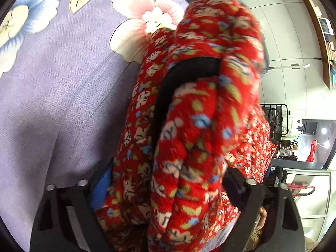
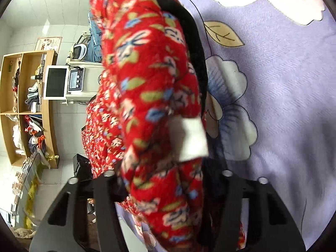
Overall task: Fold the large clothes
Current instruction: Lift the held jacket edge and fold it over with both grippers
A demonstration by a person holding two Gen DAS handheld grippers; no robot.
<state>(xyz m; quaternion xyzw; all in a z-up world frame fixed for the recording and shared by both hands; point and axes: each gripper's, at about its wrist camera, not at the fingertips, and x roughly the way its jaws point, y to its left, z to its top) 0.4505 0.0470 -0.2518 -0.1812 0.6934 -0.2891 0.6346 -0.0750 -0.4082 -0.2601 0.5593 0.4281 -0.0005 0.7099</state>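
A: Red fleece garment with floral print and black trim (image 1: 189, 126): position?

B: Bunched in a thick roll between both grippers, above the lilac flower-print sheet (image 1: 52, 84). Long axis runs away from each camera.

A: Clearance?

B: Open sheet on the outer side of each roll; a wooden shelf unit (image 2: 27, 105) stands well apart.

A: Gripper state?

B: Left gripper (image 1: 168, 189) and right gripper (image 2: 168, 180): garment between the fingers; clamping cannot be told.
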